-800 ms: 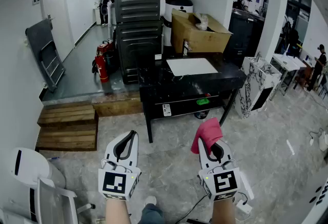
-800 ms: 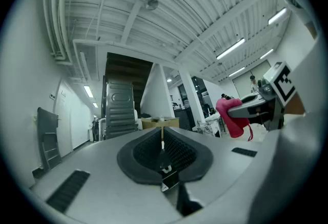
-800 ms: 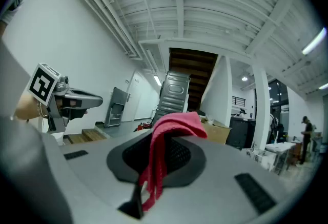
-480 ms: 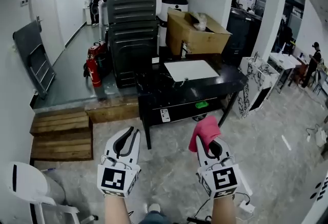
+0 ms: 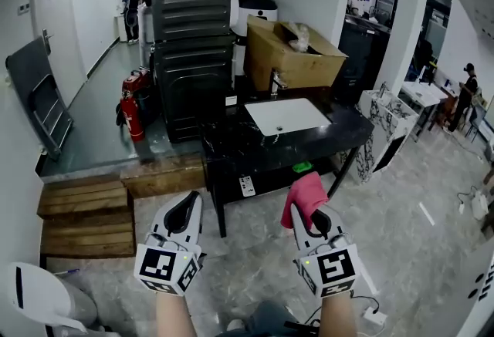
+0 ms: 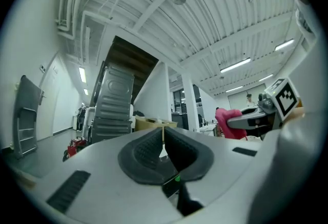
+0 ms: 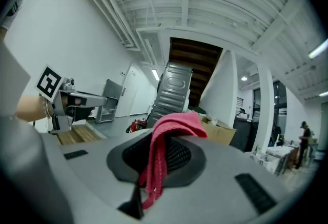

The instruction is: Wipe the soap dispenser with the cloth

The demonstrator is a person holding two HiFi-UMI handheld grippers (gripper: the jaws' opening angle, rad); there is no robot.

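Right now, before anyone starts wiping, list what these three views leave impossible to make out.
1. Soap dispenser: head view, too small; nothing on the black counter can be picked out as one.
2. Green thing on the lower shelf: head view, too small to identify.
3. Cloth: right gripper view, its far end drops behind the right claw.
4. The black counter: left gripper view, hidden behind the shut left claw.

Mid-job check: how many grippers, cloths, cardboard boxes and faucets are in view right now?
grippers: 2, the left gripper and the right gripper
cloth: 1
cardboard box: 1
faucet: 1
total: 5
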